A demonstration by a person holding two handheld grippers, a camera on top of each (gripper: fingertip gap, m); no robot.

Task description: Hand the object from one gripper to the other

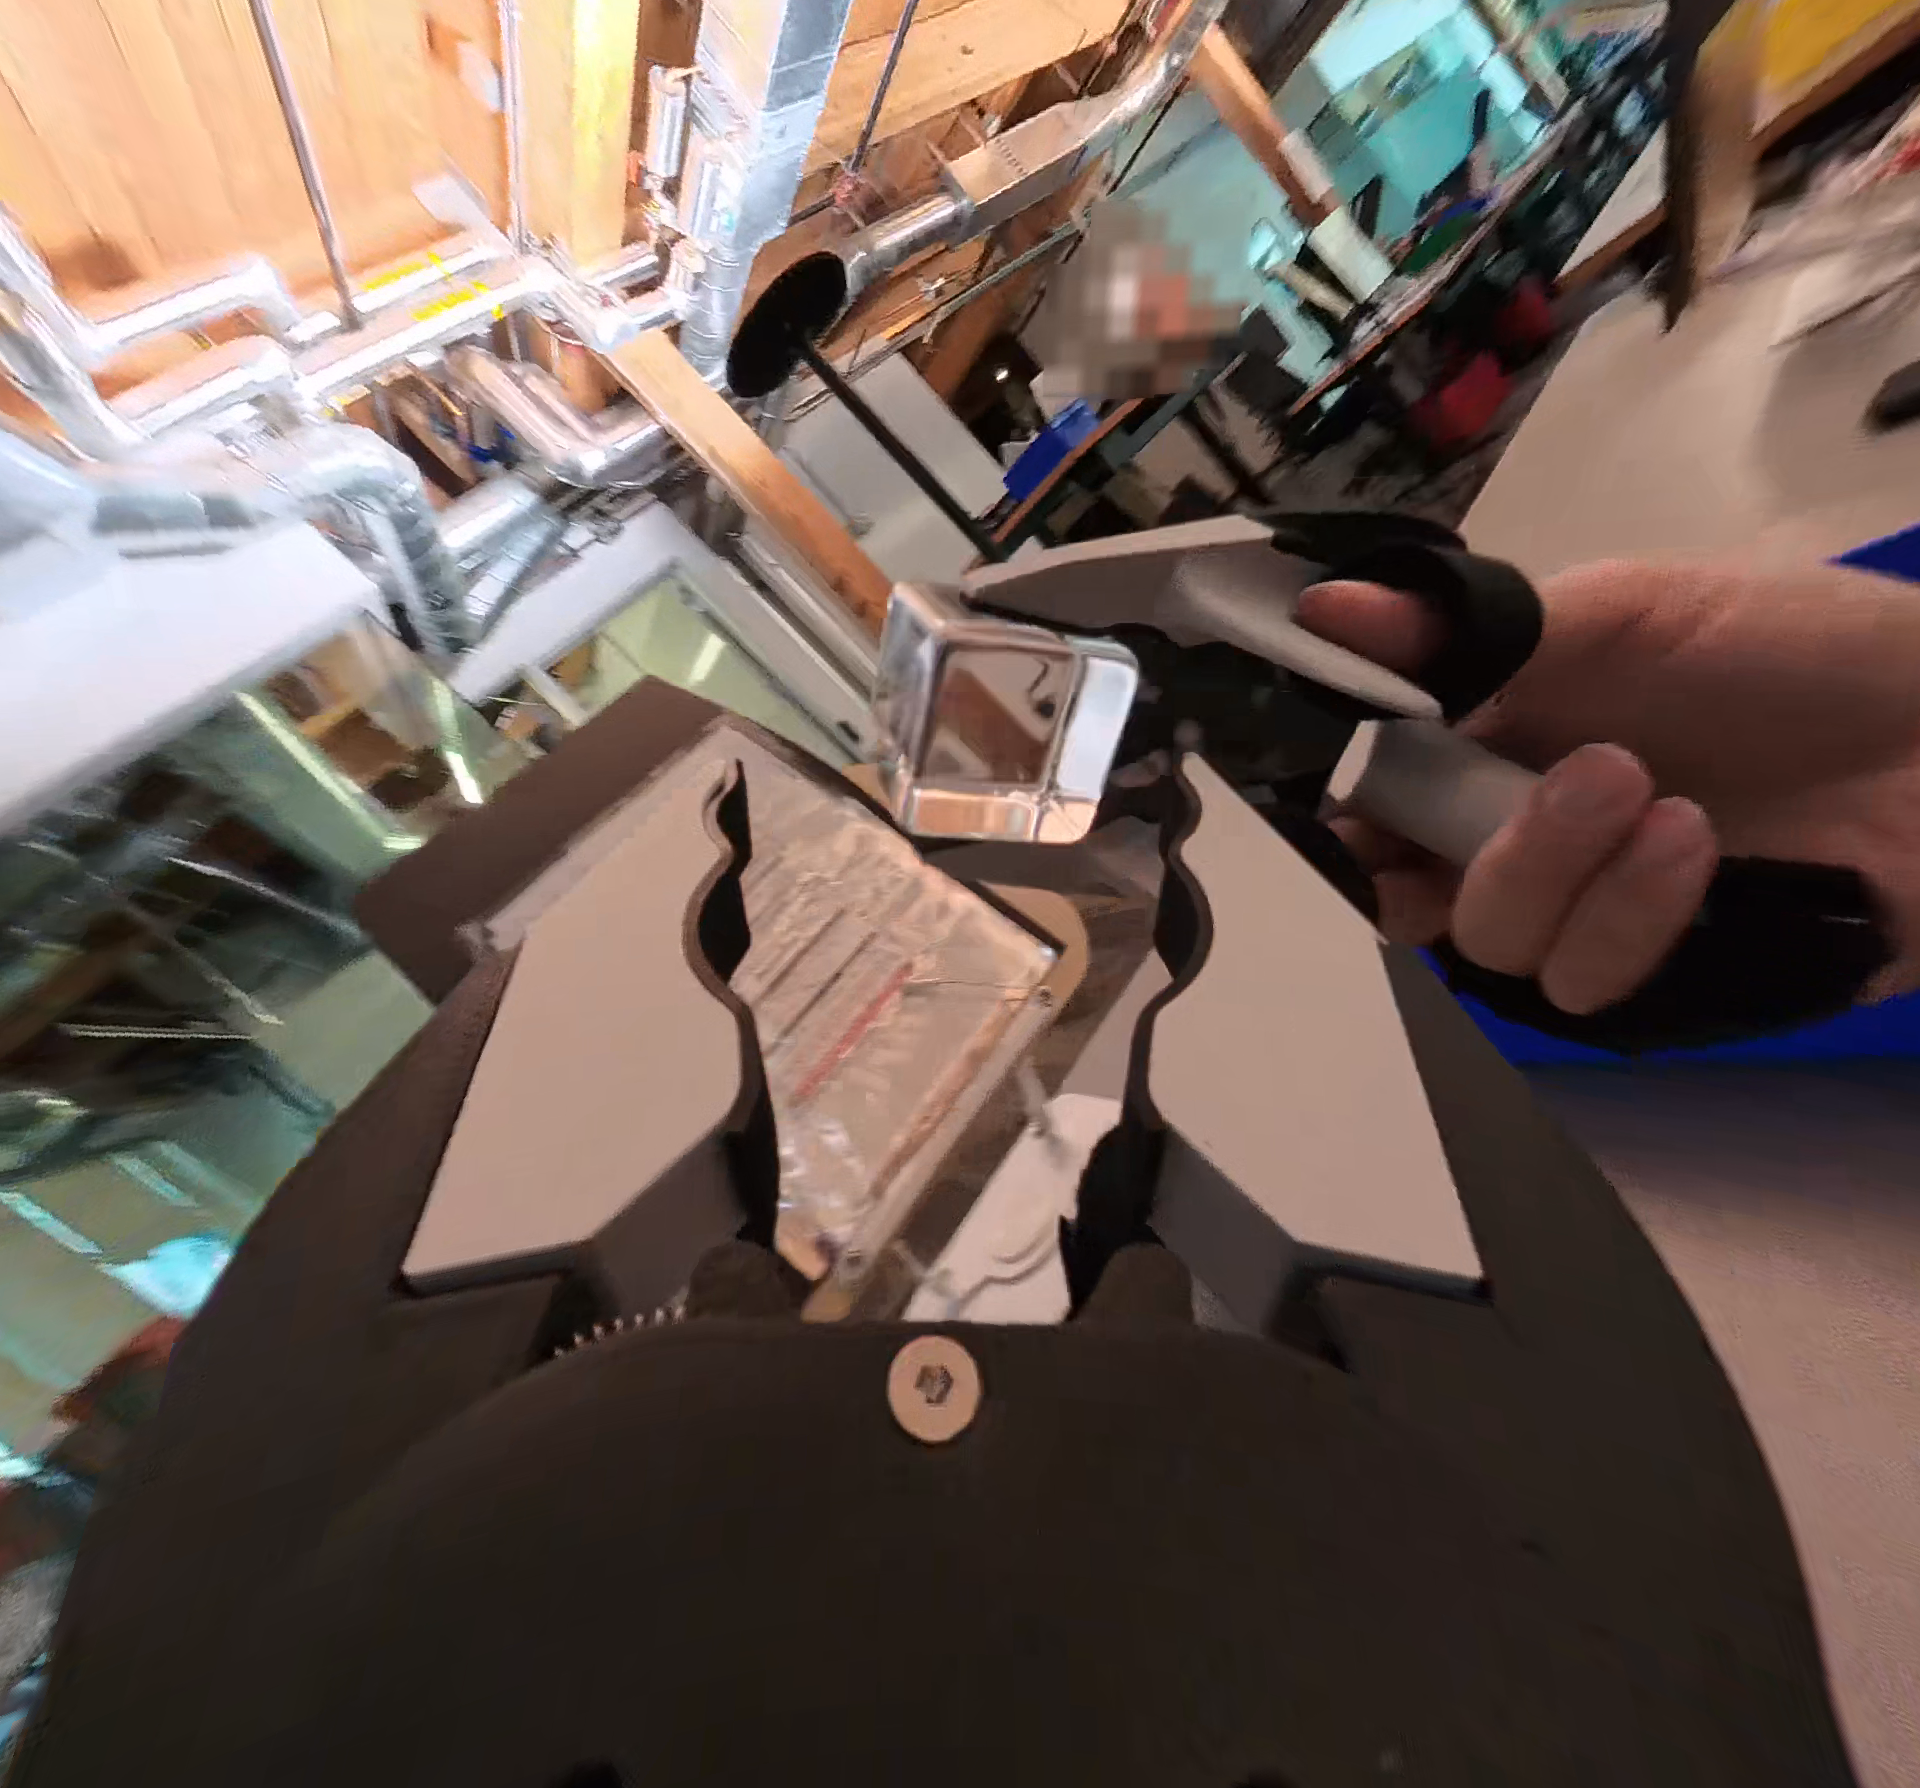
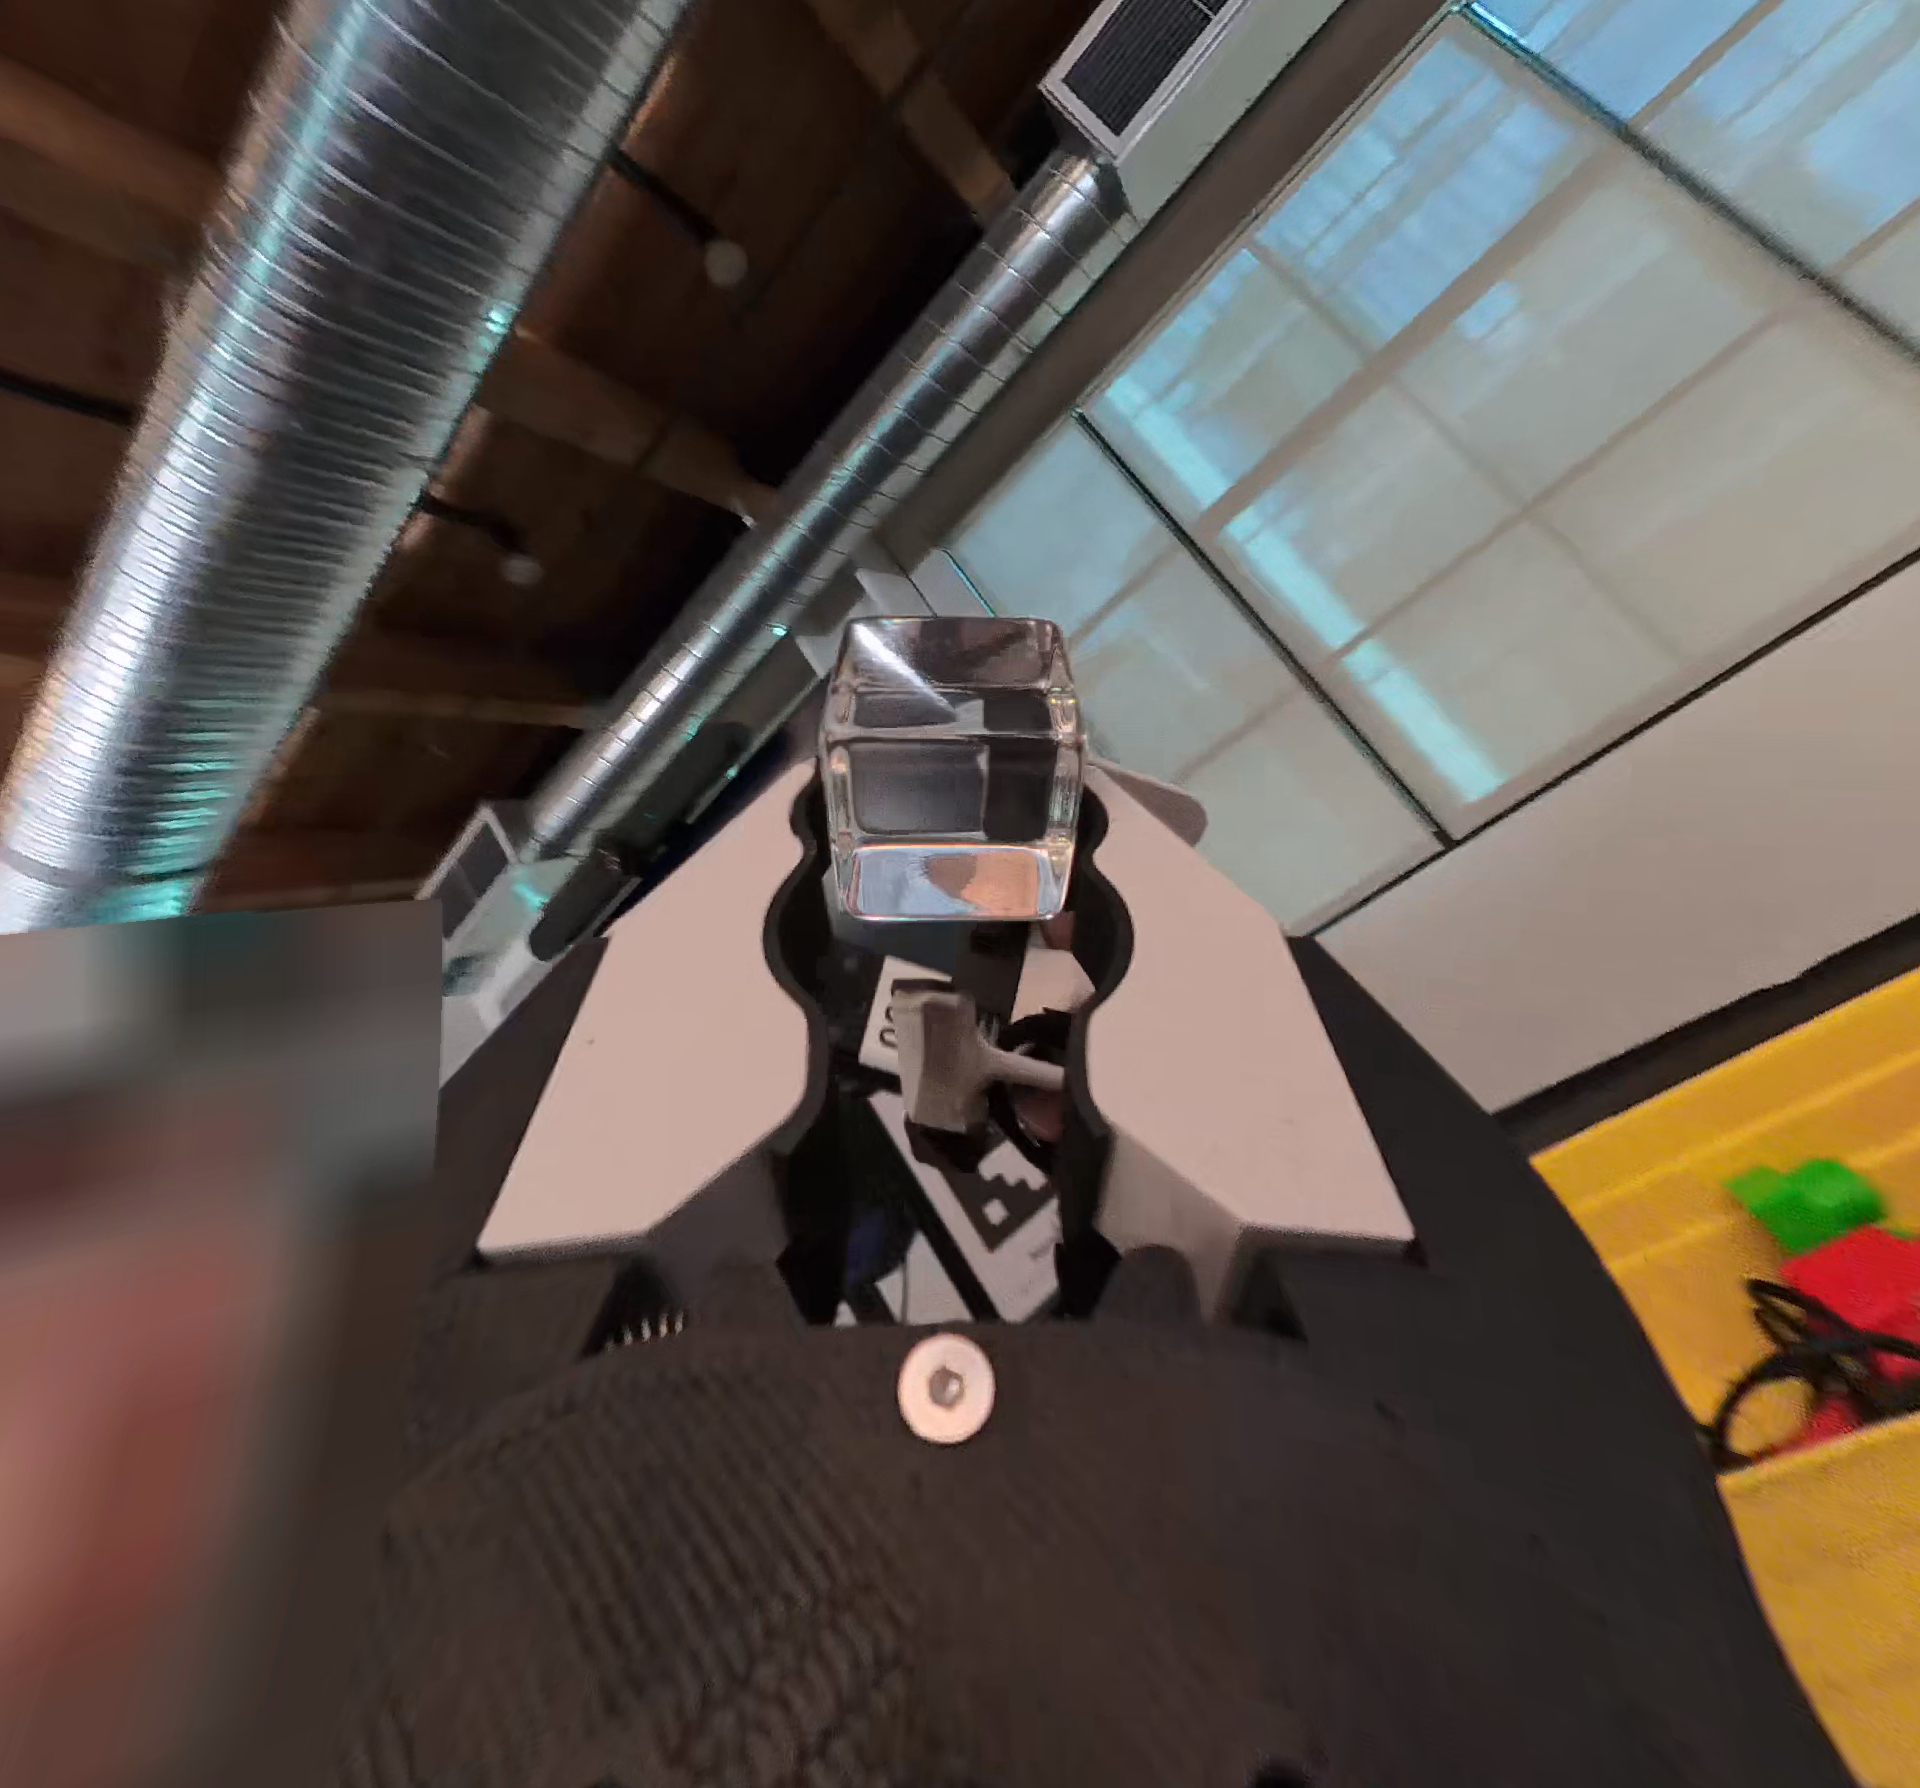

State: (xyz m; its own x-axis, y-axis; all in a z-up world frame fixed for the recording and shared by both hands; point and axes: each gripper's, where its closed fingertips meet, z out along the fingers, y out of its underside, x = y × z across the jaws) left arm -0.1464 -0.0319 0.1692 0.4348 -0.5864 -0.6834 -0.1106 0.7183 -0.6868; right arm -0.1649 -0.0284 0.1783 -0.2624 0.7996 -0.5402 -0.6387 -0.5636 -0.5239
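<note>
The clear cube [image 2: 951,772] sits pinched at the very tips of the right gripper [image 2: 951,808], held up in the air against a ceiling of metal ducts [image 2: 260,367] and window panes; in the left wrist view the same cube [image 1: 1003,725] hangs just beyond the tips of the left gripper [image 1: 961,793], whose fingers [image 1: 623,990] are spread wide with nothing between them; the right gripper [image 1: 1049,616] comes in from the right, gripped by a hand [image 1: 1621,803] in a fingerless black glove. The step in hand looks like the approach before the transfer; to do it well, the left gripper should slide forward until the cube lies squarely between its fingers, taking the two faces left free by the other pair, so the two sets do not collide; it should close fully before the right one lets go, since smooth clear faces may slip; a yellow bin [image 2: 1714,1219] lies far right, below.
</note>
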